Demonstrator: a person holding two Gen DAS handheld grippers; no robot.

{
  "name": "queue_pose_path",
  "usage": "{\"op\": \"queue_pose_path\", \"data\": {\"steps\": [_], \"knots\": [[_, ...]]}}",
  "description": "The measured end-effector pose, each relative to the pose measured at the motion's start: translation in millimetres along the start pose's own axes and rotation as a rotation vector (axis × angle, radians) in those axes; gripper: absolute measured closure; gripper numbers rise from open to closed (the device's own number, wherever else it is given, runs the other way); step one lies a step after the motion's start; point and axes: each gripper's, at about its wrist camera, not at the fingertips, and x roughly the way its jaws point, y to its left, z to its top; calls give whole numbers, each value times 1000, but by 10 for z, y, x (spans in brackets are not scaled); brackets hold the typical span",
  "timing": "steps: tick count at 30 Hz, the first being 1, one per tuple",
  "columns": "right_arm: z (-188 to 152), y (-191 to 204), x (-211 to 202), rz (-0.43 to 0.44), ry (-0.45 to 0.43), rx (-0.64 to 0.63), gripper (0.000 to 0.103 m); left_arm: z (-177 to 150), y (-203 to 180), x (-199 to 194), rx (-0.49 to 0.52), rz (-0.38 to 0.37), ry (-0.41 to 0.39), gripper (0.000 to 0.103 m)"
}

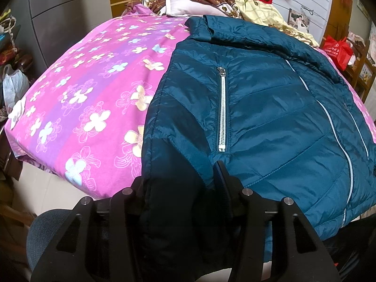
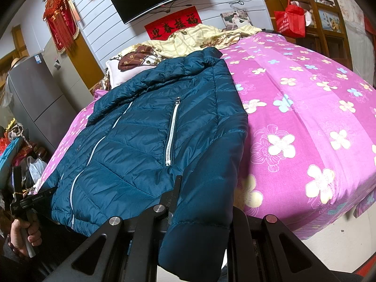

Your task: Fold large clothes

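Observation:
A teal quilted jacket point(image 1: 270, 117) lies front up on the pink flowered bed sheet point(image 1: 94, 82), collar toward the pillows and zip closed. Its one sleeve point(image 1: 174, 164) runs down between the spread fingers of my left gripper point(image 1: 179, 176). The jaws stand wide and the sleeve lies loose in the gap, hiding the left finger. In the right wrist view the jacket point(image 2: 141, 141) fills the middle. The other sleeve point(image 2: 211, 164) hangs over the bed edge with my right gripper point(image 2: 195, 183) shut on it near the cuff. A hand point(image 2: 21, 235) holds the left gripper by the hem.
Pillows and crumpled bedding point(image 1: 183, 0) pile up at the head of the bed. A red bag point(image 2: 291, 21) sits on wooden shelves to the right. A grey cabinet point(image 2: 35, 94) and heaped bags point(image 2: 14, 159) stand on the left. Bare pink sheet point(image 2: 305, 117) lies beside the jacket.

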Motion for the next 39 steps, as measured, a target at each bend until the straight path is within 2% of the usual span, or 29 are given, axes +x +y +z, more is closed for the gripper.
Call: {"op": "queue_pose_path", "data": {"steps": [9, 31, 32, 34, 35, 37, 39], "knots": [[-1, 0, -2, 0, 0, 1, 90, -11, 74, 20, -23, 1, 6, 45], [-9, 5, -4, -3, -5, -4, 90, -17, 64, 9, -19, -8, 2, 45], [-7, 13, -3, -7, -6, -6, 90, -20, 54, 0, -15, -7, -2, 46], [-5, 37, -9, -19, -11, -17, 90, -31, 24, -11, -2, -23, -4, 60], [-4, 47, -10, -22, -12, -23, 90, -33, 6, -17, 6, -25, -5, 62], [-5, 63, -2, -30, -8, -35, 90, -39, -24, -44, 20, -28, -15, 82], [1, 68, -4, -29, -11, -39, 90, -35, -51, -88, 31, -34, -30, 89]]}}
